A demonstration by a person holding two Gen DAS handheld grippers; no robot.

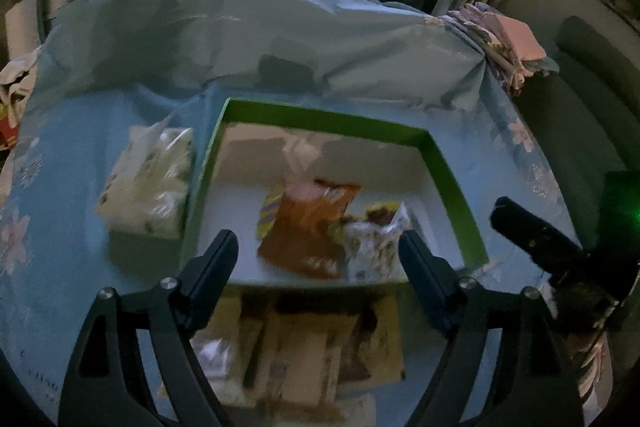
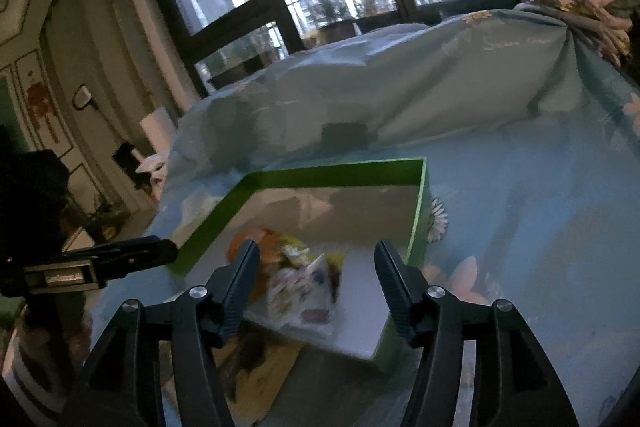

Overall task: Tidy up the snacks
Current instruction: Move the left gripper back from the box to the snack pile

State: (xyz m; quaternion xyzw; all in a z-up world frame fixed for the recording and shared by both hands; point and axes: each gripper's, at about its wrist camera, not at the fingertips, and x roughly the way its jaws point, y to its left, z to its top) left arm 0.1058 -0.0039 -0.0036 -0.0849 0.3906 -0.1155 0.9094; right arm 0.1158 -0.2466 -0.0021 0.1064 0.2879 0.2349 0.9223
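A green-rimmed box (image 1: 448, 167) with a white floor sits on the blue flowered cloth. Inside lie an orange snack bag (image 1: 308, 227), a white patterned bag (image 1: 374, 247) and a yellow packet (image 1: 269, 213). My left gripper (image 1: 318, 255) is open and empty, hovering over the box's near edge. In the right wrist view the box (image 2: 304, 173) holds the white patterned bag (image 2: 304, 287) and the orange bag (image 2: 240, 245). My right gripper (image 2: 316, 263) is open and empty above the box. The left gripper's finger (image 2: 132, 253) shows at the left.
A tissue pack (image 1: 150, 183) lies left of the box. Brown and yellow flat packets (image 1: 316, 347) lie in front of the box's near edge. A bunched cloth ridge (image 1: 260, 27) rises behind. Folded fabrics (image 1: 508, 39) are stacked at the far right. The right gripper (image 1: 536, 235) enters at the right.
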